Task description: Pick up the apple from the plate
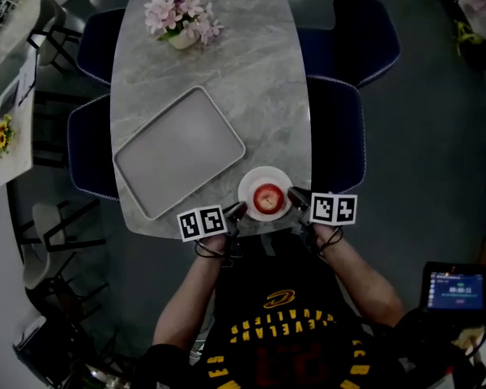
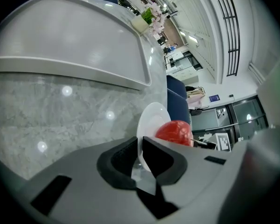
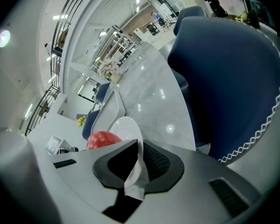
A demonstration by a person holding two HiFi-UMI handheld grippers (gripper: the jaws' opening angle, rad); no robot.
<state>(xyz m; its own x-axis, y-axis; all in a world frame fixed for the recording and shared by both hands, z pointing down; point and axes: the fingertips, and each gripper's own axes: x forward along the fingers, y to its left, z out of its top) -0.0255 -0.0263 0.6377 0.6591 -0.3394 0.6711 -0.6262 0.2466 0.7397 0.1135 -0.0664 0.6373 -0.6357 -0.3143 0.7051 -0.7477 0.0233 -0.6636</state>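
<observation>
Plate (image 1: 259, 175) is being pinched at its rim, left gripper (image 1: 238, 211) at eight o'clock, right gripper (image 1: 295, 197) at three (probably steadying it); apple (image 1: 268, 197) sitting untouched.

One apple (image 1: 268, 198), one plate (image 1: 252, 181), one tray (image 1: 178, 151), one flowerpot (image 1: 182, 39), one table (image 1: 255, 79) — four navy chairs (image 1: 364, 35).

Location: a large open office-type or commercial hall, not a home. Indicators: a marble-pattern bench (image 1: 227, 71) with navy chairs (image 1: 364, 39), a flower pot (image 1: 182, 19) and a tray (image 1: 178, 148); a dark polished floor (image 1: 437, 136); balcony railings (image 2: 226, 31), ceiling strip lights (image 3: 60, 17) and glass doors (image 2: 224, 113) beyond the bench.
</observation>
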